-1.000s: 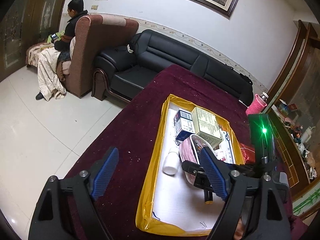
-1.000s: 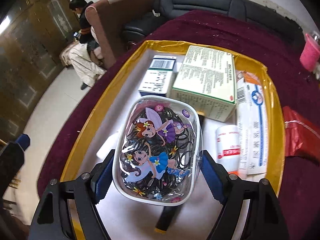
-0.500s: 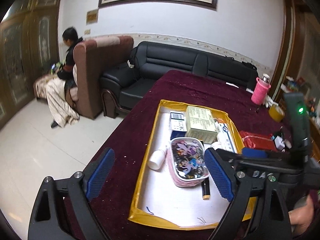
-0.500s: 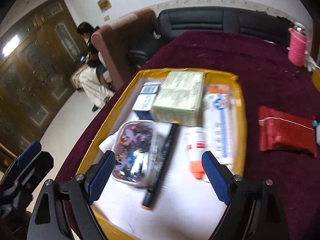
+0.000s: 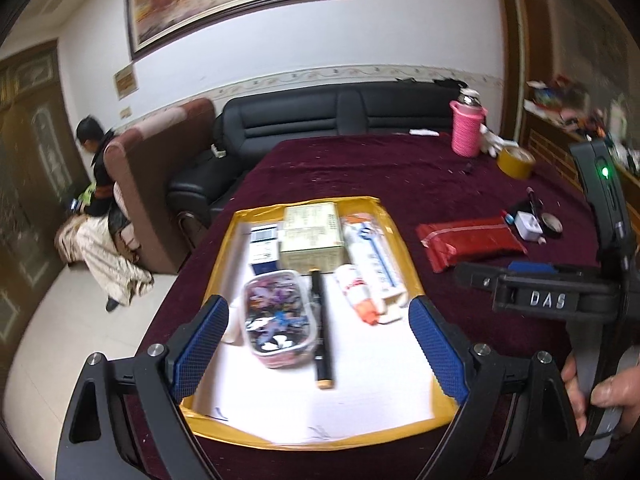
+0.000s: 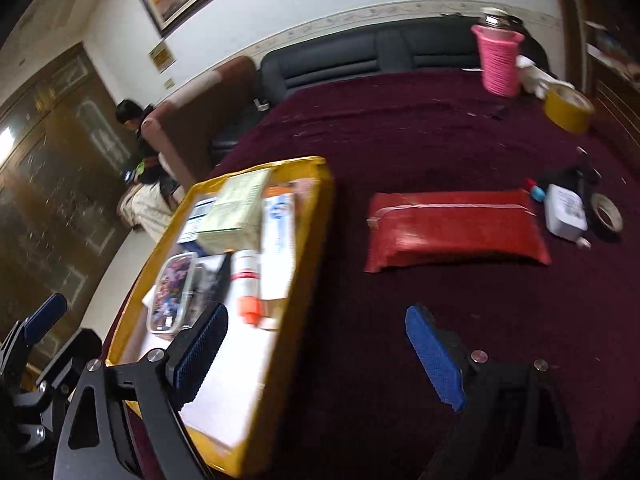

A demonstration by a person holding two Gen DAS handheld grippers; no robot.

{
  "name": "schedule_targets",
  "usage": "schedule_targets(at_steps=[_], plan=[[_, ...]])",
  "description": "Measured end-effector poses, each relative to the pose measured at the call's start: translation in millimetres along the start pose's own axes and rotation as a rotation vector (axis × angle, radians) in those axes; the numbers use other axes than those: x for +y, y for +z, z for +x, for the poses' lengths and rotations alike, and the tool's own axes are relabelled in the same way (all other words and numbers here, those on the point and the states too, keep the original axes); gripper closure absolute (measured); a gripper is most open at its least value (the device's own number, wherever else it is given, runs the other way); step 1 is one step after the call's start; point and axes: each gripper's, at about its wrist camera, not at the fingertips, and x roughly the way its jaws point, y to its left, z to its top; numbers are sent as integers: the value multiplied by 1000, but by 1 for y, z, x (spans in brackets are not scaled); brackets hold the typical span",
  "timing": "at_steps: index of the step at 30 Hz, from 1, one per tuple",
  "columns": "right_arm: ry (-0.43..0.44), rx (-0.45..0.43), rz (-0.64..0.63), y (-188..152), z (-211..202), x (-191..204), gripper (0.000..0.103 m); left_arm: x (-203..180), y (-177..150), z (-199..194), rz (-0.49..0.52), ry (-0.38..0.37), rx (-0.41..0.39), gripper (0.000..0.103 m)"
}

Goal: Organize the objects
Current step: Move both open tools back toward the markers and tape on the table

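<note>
Yellow-rimmed tray (image 5: 400, 240) sits on the maroon-covered desk (image 5: 360, 168). Inside it: clear pouch (image 5: 278, 316) with cartoon print, packed with dark hair ties, at the tray's left-centre; black marker (image 5: 321, 320) just beside it on the right; white bottle with orange cap (image 5: 358, 292); pale green box (image 5: 312, 236) and blue-white box (image 5: 264, 246) at the far end; long white-blue packet (image 5: 372, 252) along the right rim

Outside the tray, to its right: red packet (image 6: 452, 228), white charger block (image 6: 566, 216), tape rolls, pink-sleeved bottle (image 6: 498, 60) far back

Left gripper (image 5: 320, 352) hangs over the tray's near part, jaws wide, nothing between the pads. Right gripper (image 6: 316, 356) straddles the tray's right rim, jaws having just widened, empty
</note>
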Motion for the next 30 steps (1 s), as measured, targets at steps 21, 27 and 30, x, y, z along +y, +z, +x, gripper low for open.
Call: schedule_targets(at_steps=[21, 27, 30], plan=[[-114, -144, 340, 7, -61, -208, 9, -132, 14, 38, 234, -118, 112, 12], [-150, -227, 463, 38, -57, -265, 9, -151, 24, 78, 199, -215, 181, 12], [-124, -232, 498, 39, -51, -281, 9, -169, 35, 99, 236, -217, 166, 12]])
